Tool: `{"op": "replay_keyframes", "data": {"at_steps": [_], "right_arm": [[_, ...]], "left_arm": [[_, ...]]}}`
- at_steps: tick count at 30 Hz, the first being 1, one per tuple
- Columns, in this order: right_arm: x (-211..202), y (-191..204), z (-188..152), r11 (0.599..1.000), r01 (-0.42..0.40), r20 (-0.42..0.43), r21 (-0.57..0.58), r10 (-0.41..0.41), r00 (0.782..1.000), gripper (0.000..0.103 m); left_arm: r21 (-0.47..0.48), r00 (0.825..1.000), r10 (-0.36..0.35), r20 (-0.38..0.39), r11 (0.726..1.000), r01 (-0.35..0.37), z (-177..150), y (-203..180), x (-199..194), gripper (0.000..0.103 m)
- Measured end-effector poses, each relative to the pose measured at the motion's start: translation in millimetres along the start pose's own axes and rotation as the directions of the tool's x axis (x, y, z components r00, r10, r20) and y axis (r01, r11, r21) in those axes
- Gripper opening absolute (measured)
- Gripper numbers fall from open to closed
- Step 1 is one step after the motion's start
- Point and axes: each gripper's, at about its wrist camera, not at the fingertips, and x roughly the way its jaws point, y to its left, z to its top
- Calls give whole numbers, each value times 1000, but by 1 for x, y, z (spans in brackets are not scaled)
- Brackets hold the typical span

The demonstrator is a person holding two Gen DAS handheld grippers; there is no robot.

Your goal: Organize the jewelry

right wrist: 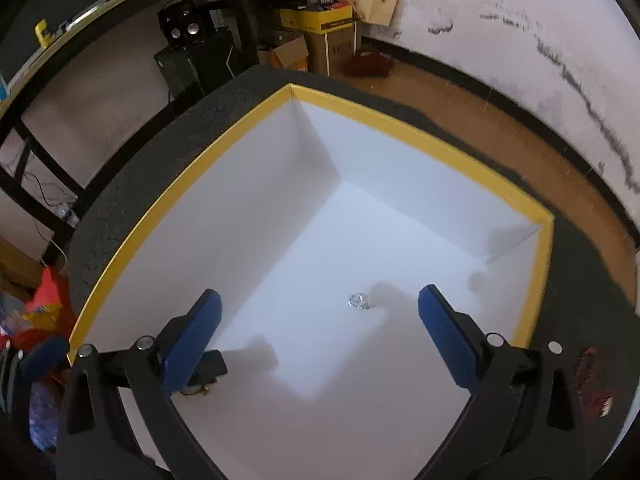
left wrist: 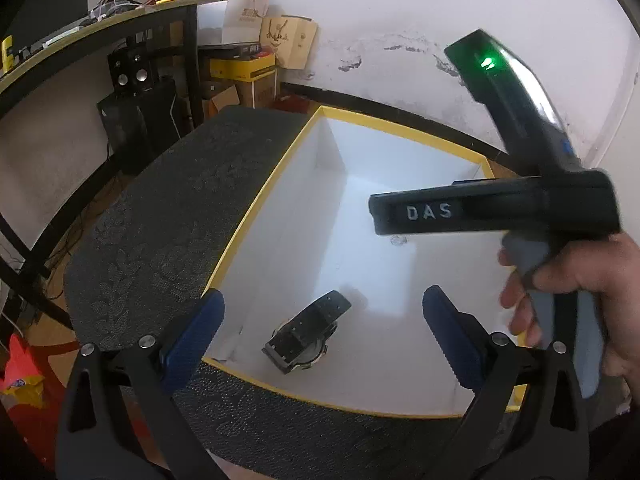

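Observation:
A white box with a yellow rim sits on a dark textured mat. A black wristwatch lies on the box floor near its front edge; in the right wrist view only a bit of it shows behind the left finger. A small clear ring lies on the box floor, also faint in the left wrist view. My left gripper is open and empty above the watch. My right gripper is open and empty above the ring; its body hovers over the box.
Black shelving with clutter stands at the left. Cardboard boxes and paper bags sit by the scuffed white wall. A red and orange bag lies on the floor at the left. Brown floor lies beyond the mat.

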Motion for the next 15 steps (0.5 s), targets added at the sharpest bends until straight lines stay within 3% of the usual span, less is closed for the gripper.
{"op": "replay_keyframes", "data": {"at_steps": [4, 8, 11, 15], "right_arm": [[-37, -17, -9, 999, -15, 86, 39, 11, 996, 95], [-86, -51, -39, 996, -17, 181, 89, 1, 984, 96], [-115, -83, -76, 990, 28, 234, 135, -60, 970, 96], [-154, -146, -146, 954, 150, 292, 259, -225, 930, 96]], "left_arm": [[2, 1000, -20, 17, 1000, 20, 2, -10, -1, 97], [11, 999, -37, 24, 999, 37, 5, -27, 0, 97], [32, 998, -57, 23, 998, 56, 7, -48, 2, 97], [80, 994, -97, 41, 992, 93, 9, -88, -1, 97]]}}
